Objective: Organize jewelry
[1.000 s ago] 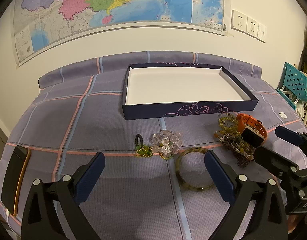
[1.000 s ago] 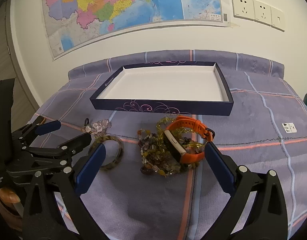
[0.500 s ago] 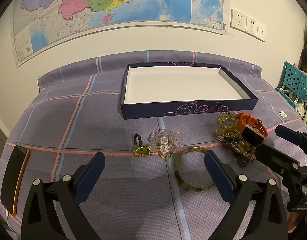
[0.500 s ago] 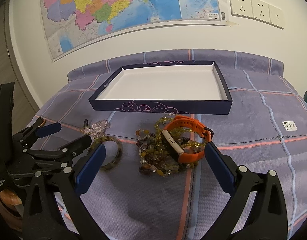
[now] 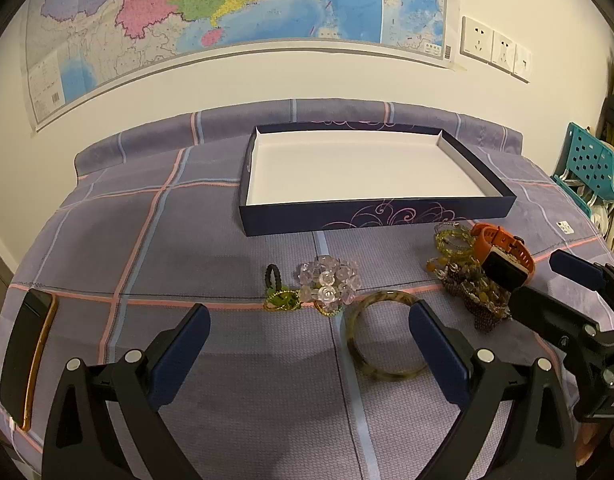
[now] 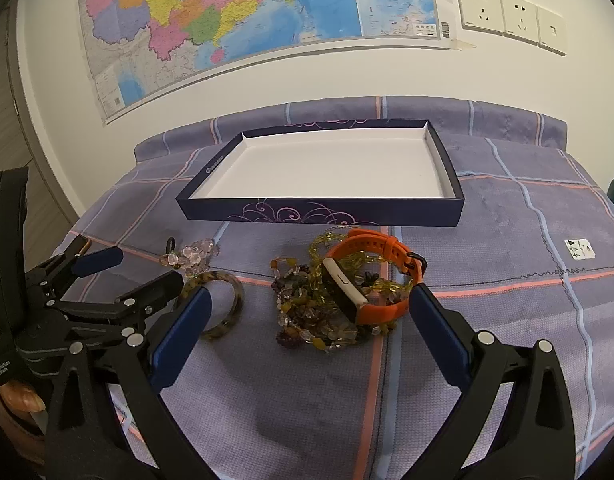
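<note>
A shallow dark-blue box (image 5: 371, 216) with a white, empty inside (image 6: 331, 176) lies on the purple plaid cloth. In front of it lie a green-and-black ring piece (image 5: 281, 294), a clear pink bead bracelet (image 5: 327, 282), a mottled bangle (image 5: 385, 336) (image 6: 223, 308), and a heap of bead bracelets (image 6: 307, 312) with an orange watch (image 6: 371, 280) (image 5: 503, 256) on top. My left gripper (image 5: 307, 344) is open and empty, just short of the bangle and pink beads. My right gripper (image 6: 307, 328) is open and empty, straddling the near side of the bead heap.
A phone in an orange case (image 5: 25, 356) lies at the cloth's left edge. A small white tag (image 6: 579, 249) lies on the cloth at right. A teal perforated crate (image 5: 591, 164) stands off the right side. A wall with a map and sockets is behind.
Both grippers have crept slightly forward toward the jewelry. Both stay open and nothing has been taken hold of.
</note>
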Demonstrator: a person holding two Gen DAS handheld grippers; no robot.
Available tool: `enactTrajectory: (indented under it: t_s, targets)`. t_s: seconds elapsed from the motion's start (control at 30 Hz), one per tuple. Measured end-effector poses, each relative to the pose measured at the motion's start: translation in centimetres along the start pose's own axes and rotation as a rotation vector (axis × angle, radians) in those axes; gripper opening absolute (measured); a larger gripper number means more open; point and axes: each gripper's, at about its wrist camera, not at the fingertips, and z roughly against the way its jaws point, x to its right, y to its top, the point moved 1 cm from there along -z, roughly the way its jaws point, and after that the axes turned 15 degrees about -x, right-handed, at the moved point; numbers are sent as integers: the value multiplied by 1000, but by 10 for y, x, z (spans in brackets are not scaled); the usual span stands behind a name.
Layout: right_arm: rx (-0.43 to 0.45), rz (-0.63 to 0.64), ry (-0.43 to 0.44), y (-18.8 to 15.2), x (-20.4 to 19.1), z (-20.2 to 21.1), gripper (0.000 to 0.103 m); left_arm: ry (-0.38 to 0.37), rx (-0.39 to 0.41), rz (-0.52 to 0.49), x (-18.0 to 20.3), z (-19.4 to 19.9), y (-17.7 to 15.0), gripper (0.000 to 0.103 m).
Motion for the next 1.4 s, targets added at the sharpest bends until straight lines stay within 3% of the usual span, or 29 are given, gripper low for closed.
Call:
enactTrajectory:
  t_s: [1.4]
  targets:
    - [-15,-19,13,1,7,-4,97,-27,-21,-16,5,-9,-2,96]
